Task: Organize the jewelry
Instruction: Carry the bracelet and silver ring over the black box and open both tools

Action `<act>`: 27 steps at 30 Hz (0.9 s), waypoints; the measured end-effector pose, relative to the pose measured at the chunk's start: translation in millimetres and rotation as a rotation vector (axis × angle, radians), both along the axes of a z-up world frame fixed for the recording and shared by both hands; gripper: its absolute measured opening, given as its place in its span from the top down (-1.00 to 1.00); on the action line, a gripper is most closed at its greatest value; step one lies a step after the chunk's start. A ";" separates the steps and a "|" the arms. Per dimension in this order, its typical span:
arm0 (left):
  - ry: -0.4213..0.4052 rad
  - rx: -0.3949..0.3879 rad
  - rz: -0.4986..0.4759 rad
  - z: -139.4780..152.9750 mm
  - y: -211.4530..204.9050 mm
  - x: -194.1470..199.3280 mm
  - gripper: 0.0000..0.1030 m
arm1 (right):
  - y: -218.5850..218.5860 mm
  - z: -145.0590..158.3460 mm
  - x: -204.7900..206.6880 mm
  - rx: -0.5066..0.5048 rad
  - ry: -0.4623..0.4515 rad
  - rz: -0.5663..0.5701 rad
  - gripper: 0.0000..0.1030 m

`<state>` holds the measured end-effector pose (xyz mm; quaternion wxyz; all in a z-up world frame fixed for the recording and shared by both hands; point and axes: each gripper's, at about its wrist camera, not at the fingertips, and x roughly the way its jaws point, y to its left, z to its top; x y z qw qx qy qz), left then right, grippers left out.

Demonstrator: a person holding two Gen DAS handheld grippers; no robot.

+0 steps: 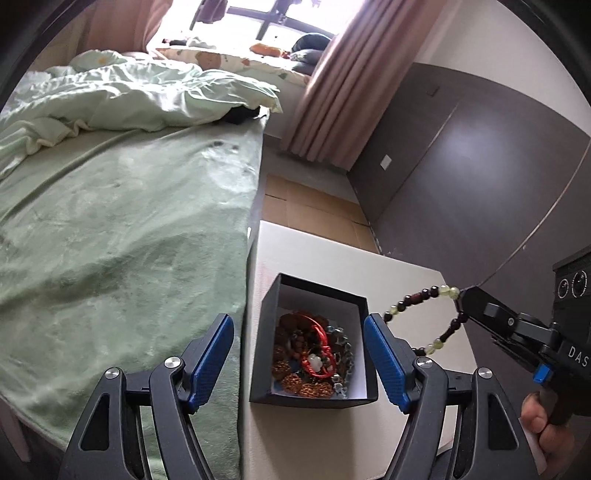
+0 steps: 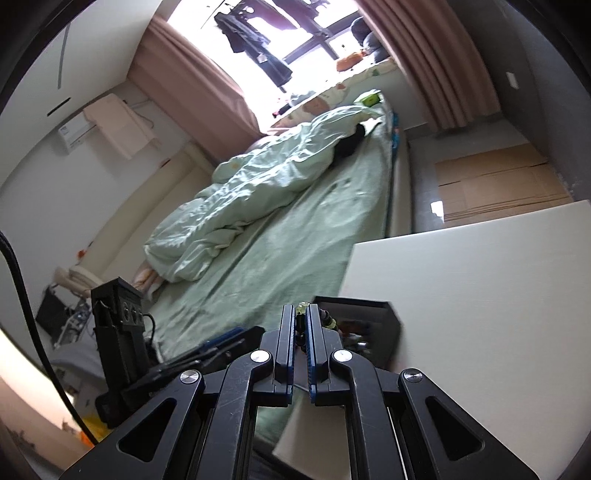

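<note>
white table (image 1: 325, 258) sitting just beside bed (image 1: 129, 229); open black box (image 1: 314, 343) of jewelry lying on it, between left fingers (image 1: 210, 354)

A bedroom in a home.
Unmade bed (image 1: 122, 221) with pale green duvet (image 2: 240, 199), pink curtains (image 1: 332, 92) at a bright window (image 2: 258, 33), wall air conditioner (image 2: 79, 134).

Left gripper (image 1: 299, 354): black linkage arms, silver pivot screws, blue textured pads (image 1: 384, 365). Right gripper (image 1: 461, 295): same black build, white "DAS" lettering, blue clip at 6 o'clock of it, twin-lens module at 12.
</note>
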<state>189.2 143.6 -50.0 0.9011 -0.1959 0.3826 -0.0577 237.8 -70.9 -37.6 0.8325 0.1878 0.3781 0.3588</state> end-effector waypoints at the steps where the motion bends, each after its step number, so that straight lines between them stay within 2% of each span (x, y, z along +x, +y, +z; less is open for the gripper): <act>1: 0.002 -0.009 0.007 -0.6 2.8 -0.3 -0.43 | 4.9 -0.4 1.7 0.007 0.003 0.009 0.88; 3: 0.001 -0.019 0.017 -1.3 6.6 -1.0 -0.43 | 14.6 -2.4 6.1 0.035 0.017 0.040 0.88; 5: 0.001 -0.024 0.023 -1.6 9.0 -1.6 -0.43 | 24.6 -8.3 12.2 0.018 0.052 0.057 0.82; 6: 0.002 -0.027 0.027 -2.0 10.7 -1.6 -0.43 | 27.8 -14.2 15.3 -0.008 0.081 0.057 0.70; 7: 0.002 -0.030 0.028 -2.2 12.1 -1.3 -0.43 | 30.1 -19.9 18.4 -0.028 0.109 0.052 0.25; 8: 0.002 -0.032 0.029 -2.4 13.0 -1.4 -0.43 | 30.5 -25.9 20.9 -0.044 0.131 0.039 0.08; 11: -0.001 -0.037 0.030 -2.1 13.8 -2.2 -0.43 | 21.0 -30.7 21.7 -0.063 0.139 0.002 0.08; 17: -0.022 -0.002 0.005 5.2 3.3 -5.7 -0.43 | -12.2 -25.7 9.7 -0.029 0.130 -0.045 0.08; 27: -0.066 0.055 -0.054 24.1 -30.0 -28.5 -0.45 | -59.8 -5.9 -14.6 -0.105 0.096 -0.131 0.08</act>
